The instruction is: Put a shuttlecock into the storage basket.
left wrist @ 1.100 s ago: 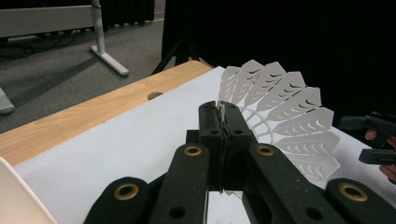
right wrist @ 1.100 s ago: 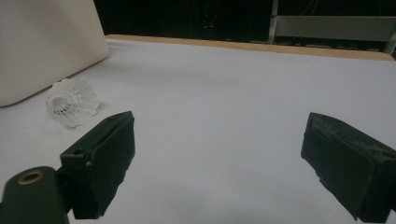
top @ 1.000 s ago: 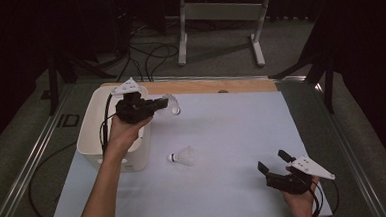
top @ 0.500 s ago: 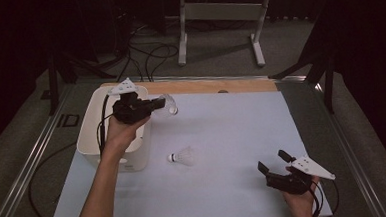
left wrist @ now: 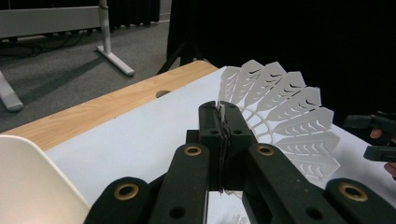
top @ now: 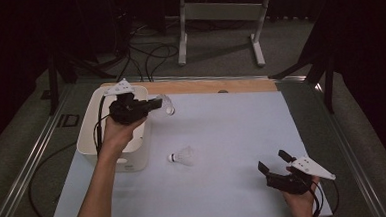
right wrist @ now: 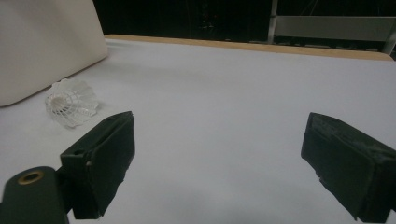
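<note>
White sheeting covers your worktop (top: 232, 131), dark floor beyond. Your left tool (top: 153, 104) is clamped on one thin edge of a shuttlecock's (left wrist: 285, 112) skirt, held in the air just beside the bin (top: 89, 129); that pinch could slip or crush the vanes. Its long axis lies roughly level, cork pointing away from the bin. Your right tool (top: 274, 162) rests open; another shuttlecock (top: 183, 156) lies on the sheet.

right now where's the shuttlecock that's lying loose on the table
In the high view the loose shuttlecock lies on its side on the white mat, just right of the white bin and well left of the open right gripper.
</note>
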The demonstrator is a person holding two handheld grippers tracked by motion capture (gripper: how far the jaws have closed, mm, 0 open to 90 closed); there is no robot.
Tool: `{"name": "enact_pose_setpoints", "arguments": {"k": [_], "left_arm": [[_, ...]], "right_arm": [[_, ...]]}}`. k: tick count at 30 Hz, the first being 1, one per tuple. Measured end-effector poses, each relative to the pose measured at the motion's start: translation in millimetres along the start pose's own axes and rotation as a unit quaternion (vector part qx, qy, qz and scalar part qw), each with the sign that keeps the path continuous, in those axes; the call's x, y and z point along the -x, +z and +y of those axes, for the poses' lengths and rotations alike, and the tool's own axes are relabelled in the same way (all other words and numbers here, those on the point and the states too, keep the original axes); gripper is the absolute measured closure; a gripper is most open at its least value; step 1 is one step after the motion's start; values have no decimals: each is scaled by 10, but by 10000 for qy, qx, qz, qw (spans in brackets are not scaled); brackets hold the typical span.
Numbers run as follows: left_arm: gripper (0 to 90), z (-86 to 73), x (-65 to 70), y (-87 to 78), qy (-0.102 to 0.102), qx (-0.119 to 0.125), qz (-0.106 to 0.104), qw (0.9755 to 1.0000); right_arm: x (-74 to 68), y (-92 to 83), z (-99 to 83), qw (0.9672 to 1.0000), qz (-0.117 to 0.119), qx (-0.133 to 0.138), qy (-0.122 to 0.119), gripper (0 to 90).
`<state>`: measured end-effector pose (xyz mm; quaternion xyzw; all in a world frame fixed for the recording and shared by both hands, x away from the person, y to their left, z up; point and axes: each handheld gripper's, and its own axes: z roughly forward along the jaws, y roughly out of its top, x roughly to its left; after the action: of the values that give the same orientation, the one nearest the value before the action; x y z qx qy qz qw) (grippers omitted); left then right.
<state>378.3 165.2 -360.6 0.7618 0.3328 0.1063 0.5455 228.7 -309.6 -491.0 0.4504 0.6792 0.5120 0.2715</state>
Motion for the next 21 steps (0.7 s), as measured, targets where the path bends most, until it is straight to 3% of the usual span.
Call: {"name": "enact_pose_setpoints", "arguments": {"k": [21], "left_arm": [[900, -19, -44, -78, -16, -7, 60, 10000]], "right_arm": [[0, 0, 0, 10000, 2, 4, -2, 99]]}}
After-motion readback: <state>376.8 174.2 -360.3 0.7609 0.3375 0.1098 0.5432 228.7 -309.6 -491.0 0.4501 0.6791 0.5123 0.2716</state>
